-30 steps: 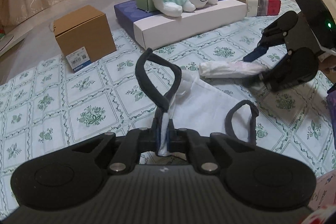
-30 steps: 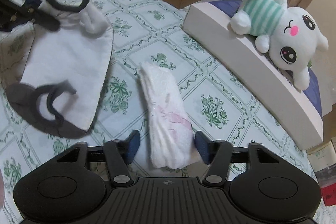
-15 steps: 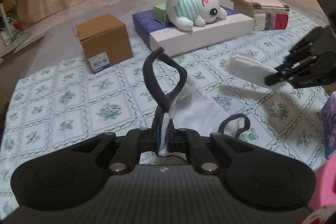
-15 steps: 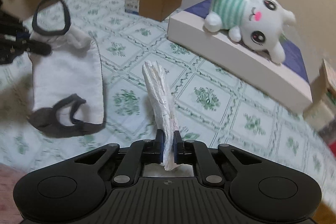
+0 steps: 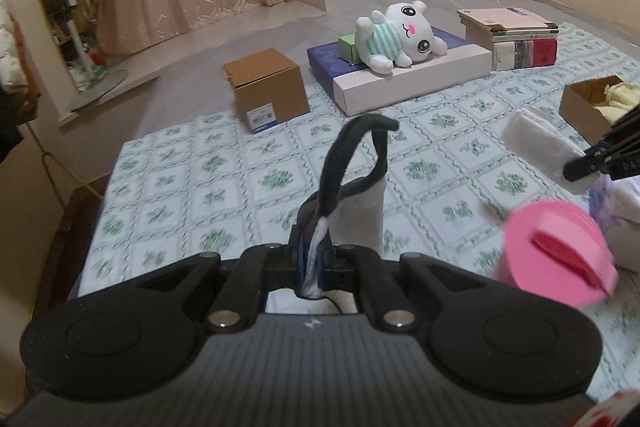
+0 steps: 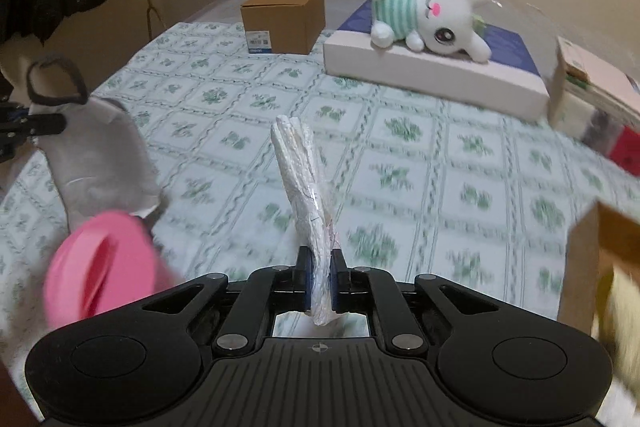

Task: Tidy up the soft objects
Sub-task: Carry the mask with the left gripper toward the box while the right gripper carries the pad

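Here your left gripper has its fingers pressed together on the top edge of a white cloth bag, right by its dark grey strap handle, so the bag hangs clear of the green-patterned bedsheet. Pinching next to the handle probably lets the bag's mouth stay uppermost. Your right gripper is likewise clamped on one end of a white plastic-wrapped soft pack, which stands up and away from the fingers, also off the sheet. Gripped at the end like that, it looks ready to be fed lengthwise into something.

A blurred pink round object sits close below, between the two tools; what it is, I cannot tell.

The left wrist view shows what the right one barely catches: an open cardboard box with something pale yellow inside, just beyond the pack, and a likely place for soft things. In the right view that box is only a brown smear at the edge. The right wrist view instead shows the bag's full drape and your left fingers at the far left.

Further out, both views show a white plush bunny in a striped shirt lying on a long white flat box, with a closed brown carton beside it and stacked books behind.
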`<state>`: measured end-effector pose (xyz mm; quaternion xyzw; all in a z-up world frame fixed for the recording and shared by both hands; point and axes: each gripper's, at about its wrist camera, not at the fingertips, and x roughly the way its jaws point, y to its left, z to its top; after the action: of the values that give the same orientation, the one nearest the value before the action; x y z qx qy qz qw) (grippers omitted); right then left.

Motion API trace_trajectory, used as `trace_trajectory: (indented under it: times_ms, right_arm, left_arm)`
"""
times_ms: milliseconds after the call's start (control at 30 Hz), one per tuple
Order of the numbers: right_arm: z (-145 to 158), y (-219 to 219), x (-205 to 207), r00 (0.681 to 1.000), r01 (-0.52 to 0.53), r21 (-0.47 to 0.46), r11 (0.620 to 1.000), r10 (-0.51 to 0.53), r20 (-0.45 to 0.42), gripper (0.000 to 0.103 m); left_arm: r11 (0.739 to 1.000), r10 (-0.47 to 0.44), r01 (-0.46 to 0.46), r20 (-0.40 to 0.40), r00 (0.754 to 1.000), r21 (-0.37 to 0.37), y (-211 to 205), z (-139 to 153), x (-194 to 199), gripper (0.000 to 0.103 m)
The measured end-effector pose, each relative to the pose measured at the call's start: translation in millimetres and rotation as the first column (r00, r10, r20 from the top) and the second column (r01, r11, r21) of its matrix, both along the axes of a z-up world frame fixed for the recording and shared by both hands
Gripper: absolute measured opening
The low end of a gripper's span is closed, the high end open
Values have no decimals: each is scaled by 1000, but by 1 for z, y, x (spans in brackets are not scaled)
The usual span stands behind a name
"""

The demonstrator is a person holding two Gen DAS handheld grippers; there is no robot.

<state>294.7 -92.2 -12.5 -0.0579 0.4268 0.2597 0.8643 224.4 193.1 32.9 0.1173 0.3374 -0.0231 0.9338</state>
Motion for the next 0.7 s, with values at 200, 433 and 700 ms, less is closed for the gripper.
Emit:
trace_trajectory:
  times_ms: [200, 433, 700]
  right_arm:
    - [7, -29, -55, 995, 97, 124, 988, -91, -49, 8]
    - [6, -62, -118, 986, 161, 206, 965, -146, -85, 8]
    - [6, -85, -173, 988, 152, 180, 972, -148, -31, 8]
  left_arm:
    - [1000, 28, -28, 15, 999, -13, -3, 9, -63, 5]
    - [997, 72, -71, 28, 997, -27, -10, 15, -131, 5]
    - [996, 84, -83, 37, 996, -35, -39, 17, -184, 5]
